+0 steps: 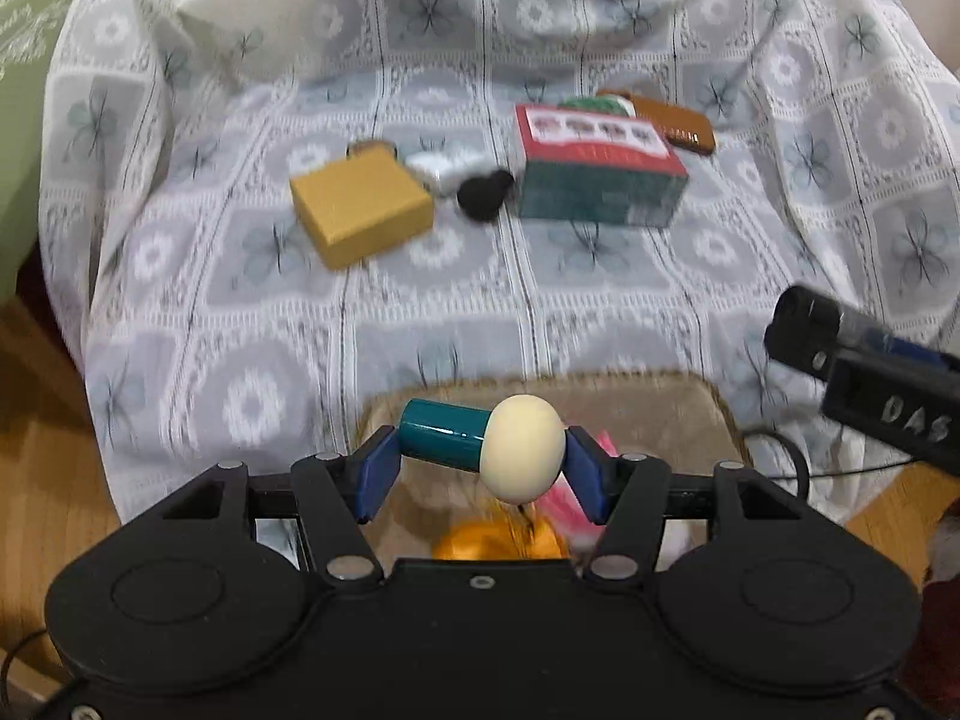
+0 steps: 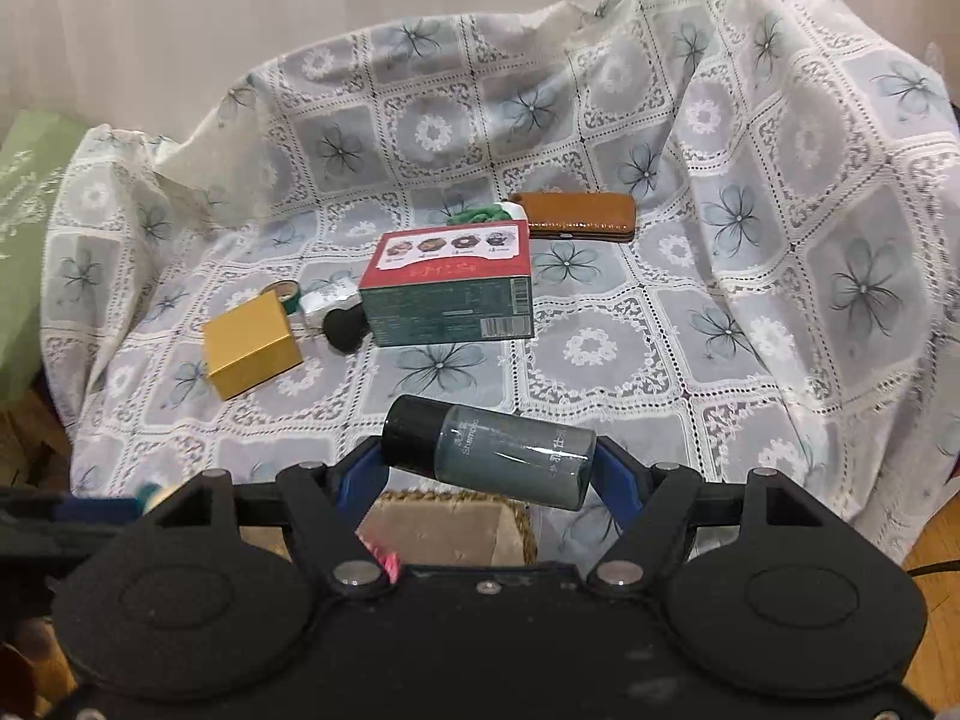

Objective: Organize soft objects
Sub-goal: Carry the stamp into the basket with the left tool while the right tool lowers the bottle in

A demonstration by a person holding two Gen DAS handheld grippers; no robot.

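Note:
My left gripper (image 1: 480, 459) is shut on a small toy (image 1: 483, 446) with a teal cylinder body and a cream ball head, held crosswise over a woven basket (image 1: 678, 387). An orange thing (image 1: 480, 543) and a pink thing (image 1: 561, 501) lie in that basket. My right gripper (image 2: 489, 468) is shut on a dark shampoo bottle (image 2: 489, 450) with a black cap, lying sideways between the blue pads, above the basket (image 2: 444, 525). The right gripper's body shows as a black block (image 1: 864, 384) at the right edge of the left wrist view.
On the lace-covered seat (image 2: 600, 348) lie a gold box (image 2: 252, 351), a red and green carton (image 2: 450, 294), a brown leather case (image 2: 576, 215), a black round thing (image 2: 345, 327), a silver packet (image 2: 327, 300) and a green rolled thing (image 2: 480, 215). A green bag (image 2: 30, 240) stands left.

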